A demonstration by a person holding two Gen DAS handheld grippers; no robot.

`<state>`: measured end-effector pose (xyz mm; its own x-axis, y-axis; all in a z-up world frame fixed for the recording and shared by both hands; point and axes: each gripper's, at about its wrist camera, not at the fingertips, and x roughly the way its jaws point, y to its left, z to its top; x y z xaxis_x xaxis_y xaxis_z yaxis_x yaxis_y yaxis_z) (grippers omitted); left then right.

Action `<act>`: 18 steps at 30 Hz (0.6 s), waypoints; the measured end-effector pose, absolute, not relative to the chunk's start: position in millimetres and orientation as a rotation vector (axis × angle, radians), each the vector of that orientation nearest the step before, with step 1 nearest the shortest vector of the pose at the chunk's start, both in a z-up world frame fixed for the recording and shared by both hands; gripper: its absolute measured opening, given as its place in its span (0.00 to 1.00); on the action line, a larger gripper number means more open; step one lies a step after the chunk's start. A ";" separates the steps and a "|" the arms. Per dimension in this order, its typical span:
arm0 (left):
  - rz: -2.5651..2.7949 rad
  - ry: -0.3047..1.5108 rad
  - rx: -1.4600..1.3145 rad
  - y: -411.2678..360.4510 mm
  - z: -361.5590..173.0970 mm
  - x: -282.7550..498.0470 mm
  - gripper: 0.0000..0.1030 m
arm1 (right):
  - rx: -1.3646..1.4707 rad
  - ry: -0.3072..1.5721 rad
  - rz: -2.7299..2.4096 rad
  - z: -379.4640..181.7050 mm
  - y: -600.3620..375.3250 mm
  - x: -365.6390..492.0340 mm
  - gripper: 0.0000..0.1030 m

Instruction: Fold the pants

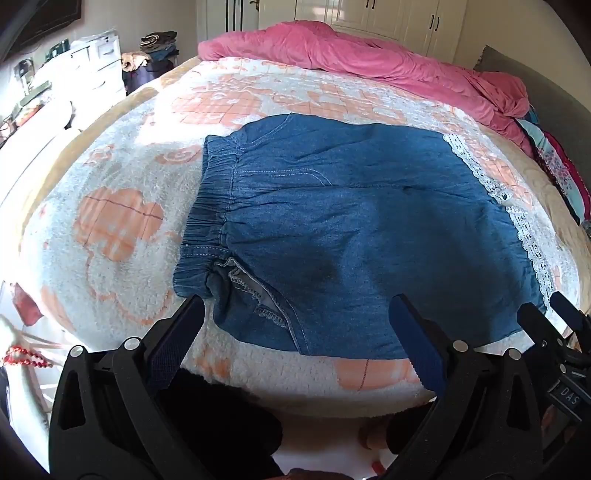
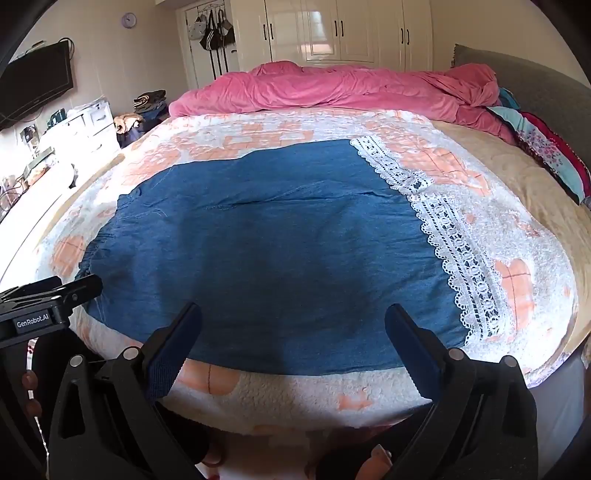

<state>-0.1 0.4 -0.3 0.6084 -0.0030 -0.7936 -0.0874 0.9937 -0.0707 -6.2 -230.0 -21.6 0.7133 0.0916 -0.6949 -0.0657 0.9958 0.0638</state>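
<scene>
Blue denim pants (image 1: 332,229) lie flat on the bed, folded leg over leg, with the elastic waistband (image 1: 210,206) at the left and white lace hems (image 1: 517,221) at the right. My left gripper (image 1: 299,306) hovers open over the near edge by the waistband and crotch. In the right wrist view the same pants (image 2: 266,236) fill the middle, lace trim (image 2: 443,236) to the right. My right gripper (image 2: 293,314) stands open above the near edge of the denim. Nothing is between either pair of fingers. The right gripper (image 1: 550,306) also shows at the left view's right edge.
A fluffy white and orange blanket (image 1: 122,229) covers the bed. A pink duvet (image 2: 332,88) is heaped along the far side. Patterned cloth (image 2: 546,155) lies at the right by a grey headboard. A white dresser (image 2: 85,122) and wardrobe doors (image 2: 351,29) stand beyond.
</scene>
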 end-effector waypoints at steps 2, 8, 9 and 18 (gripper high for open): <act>0.050 0.920 -0.104 1.1 -0.9 0.1 0.91 | 0.028 0.769 0.089 -21.6 -230.1 -6.4 0.96; 0.045 0.922 -0.105 -0.2 0.0 0.6 0.91 | 0.023 0.765 0.091 -20.8 -228.6 -8.8 0.96; 0.043 0.922 -0.103 -0.4 0.0 0.5 0.91 | 0.020 0.765 0.092 -19.4 -225.0 -10.6 0.96; 0.039 0.917 -0.091 -2.6 -0.9 -0.7 0.91 | 0.017 0.760 0.098 -18.0 -223.5 -14.9 0.96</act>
